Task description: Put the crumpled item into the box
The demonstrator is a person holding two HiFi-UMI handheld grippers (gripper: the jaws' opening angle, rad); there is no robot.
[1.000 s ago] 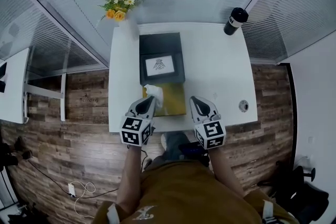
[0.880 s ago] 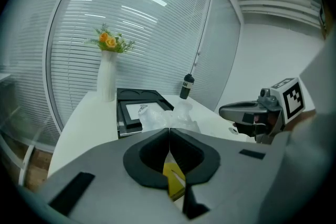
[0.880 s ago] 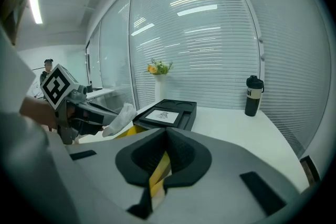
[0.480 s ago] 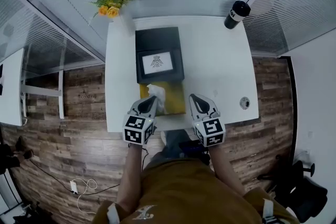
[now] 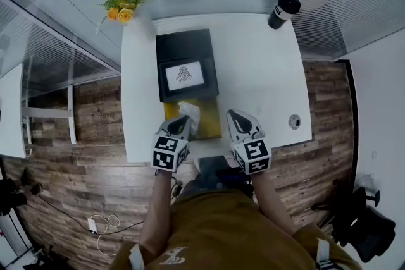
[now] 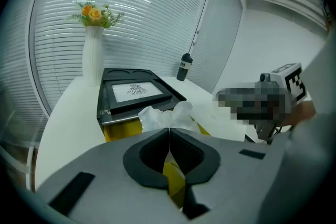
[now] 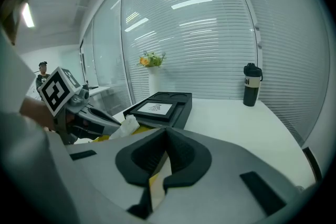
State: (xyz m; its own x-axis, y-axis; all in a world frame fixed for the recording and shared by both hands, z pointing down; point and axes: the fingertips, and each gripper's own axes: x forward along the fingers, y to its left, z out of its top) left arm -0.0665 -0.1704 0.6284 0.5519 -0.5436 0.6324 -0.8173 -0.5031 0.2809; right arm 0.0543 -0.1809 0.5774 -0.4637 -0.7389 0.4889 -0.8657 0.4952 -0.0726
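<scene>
White crumpled paper (image 6: 156, 117), one, pinched in left gripper (image 6: 169, 129) above one yellow box (image 5: 209, 126); right gripper (image 7: 166, 131) closed, empty.

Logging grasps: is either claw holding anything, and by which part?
The left claw pinches the paper by its near edge; the right claw, shut, holds nothing.

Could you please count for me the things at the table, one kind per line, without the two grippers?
Vase with flowers: 1
Bottle: 1
Black box: 1
Yellow box: 1
Crumpled paper: 1
Total: 5
</scene>
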